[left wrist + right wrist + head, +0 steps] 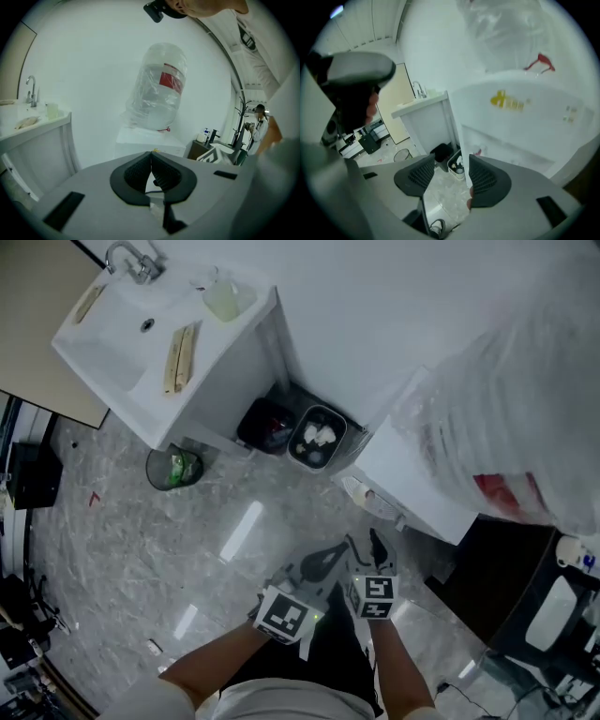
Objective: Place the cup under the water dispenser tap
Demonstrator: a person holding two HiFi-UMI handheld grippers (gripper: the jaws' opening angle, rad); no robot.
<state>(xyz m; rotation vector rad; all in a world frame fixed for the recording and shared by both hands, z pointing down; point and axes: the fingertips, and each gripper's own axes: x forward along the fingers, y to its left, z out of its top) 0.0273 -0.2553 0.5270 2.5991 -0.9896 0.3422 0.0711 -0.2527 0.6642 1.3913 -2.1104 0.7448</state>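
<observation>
Right of bottle [157,86], left gripper view alone: standing person [258,124] | right claw [452,164]: apart

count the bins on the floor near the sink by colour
black bin: 1
grey bin: 1
dark round bin with green inside: 1
total: 3
</observation>
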